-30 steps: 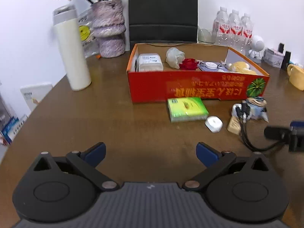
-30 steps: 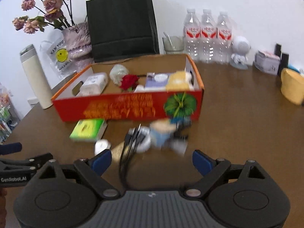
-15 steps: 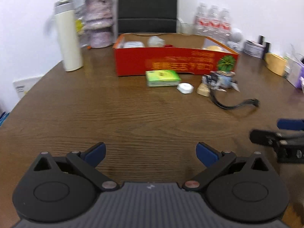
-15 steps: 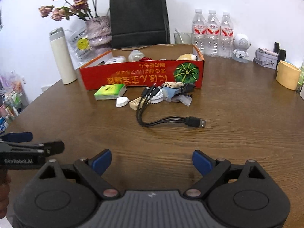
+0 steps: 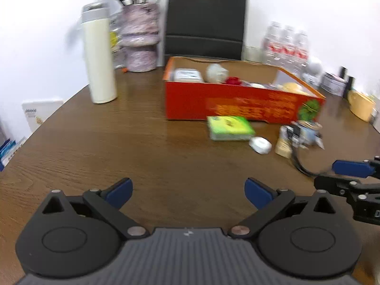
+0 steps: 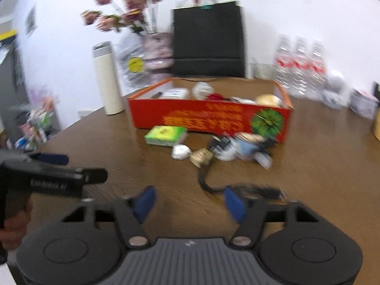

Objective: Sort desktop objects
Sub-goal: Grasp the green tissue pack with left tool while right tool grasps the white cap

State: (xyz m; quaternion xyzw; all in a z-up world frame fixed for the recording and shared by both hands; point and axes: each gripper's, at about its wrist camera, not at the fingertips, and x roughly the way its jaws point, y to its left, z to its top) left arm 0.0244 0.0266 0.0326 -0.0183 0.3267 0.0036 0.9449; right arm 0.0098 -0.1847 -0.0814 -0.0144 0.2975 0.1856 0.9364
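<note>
right tool | jaws narrower, moved over black cable

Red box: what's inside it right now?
Inside the red box: a white packet, a pale crumpled lump, a red rose, something yellow. The front wall hides the floor, and blur hides the small items between.

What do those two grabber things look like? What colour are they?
Both are black plastic. The left gripper has two round discs at its base, a ribbed grey middle, silver rivets on its linkage bars, and blue fingertips. The right gripper looks the same, with blue fingertips. Seen from the side, the left one carries pale lettering, too blurred to read. No cables or sleeves show.
</note>
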